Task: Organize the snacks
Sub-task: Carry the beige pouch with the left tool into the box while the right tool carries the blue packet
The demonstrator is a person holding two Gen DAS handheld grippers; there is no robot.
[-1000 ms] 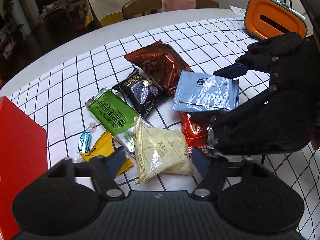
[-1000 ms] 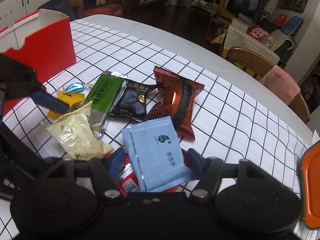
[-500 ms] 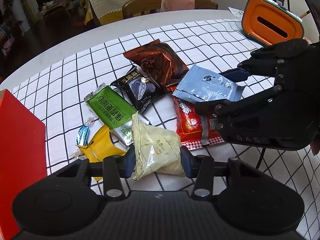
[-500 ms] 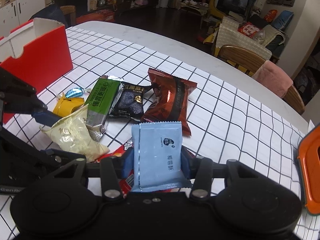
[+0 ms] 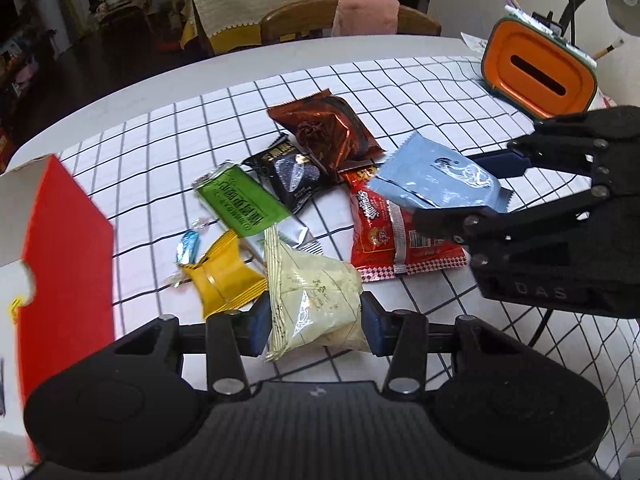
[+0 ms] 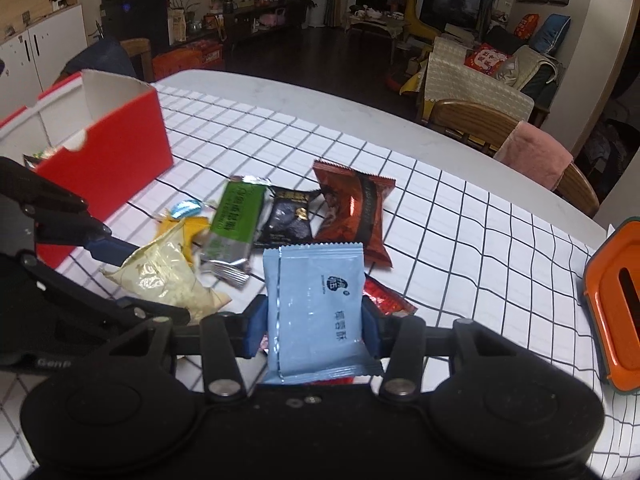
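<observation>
Snack packets, mid-sort, with the red box (image 6: 120,148) as landmark. Left hand-held gripper (image 5: 314,322) is clamped on the pale cream packet (image 5: 316,300), its blue pads (image 5: 256,330) pressing the packet's two side edges, so the pouch stands up between the fingers and appears lifted clear of the desk (image 5: 160,132). Right hand-held gripper (image 6: 314,330) grips the light blue packet (image 6: 316,308) in the same edge-to-edge way; in the left wrist view that packet hangs above the red chequered packet (image 5: 396,240), on the side of the pile away from the box. Pinching across the width probably keeps each flat pouch from folding or slipping during carriage.

On the desk, between the box and the orange-lidded container (image 5: 540,76), the rest lie in a loose cluster: yellow packet (image 5: 224,280) and blue-wrapped sweet (image 5: 188,246) nearest the box, then green packet (image 5: 244,204), black packet (image 5: 290,176), and brown foil packet (image 5: 324,132) farthest out. The box stands open-topped just beside the cluster, with something already inside it, which suggests it is the destination for both held packets.
</observation>
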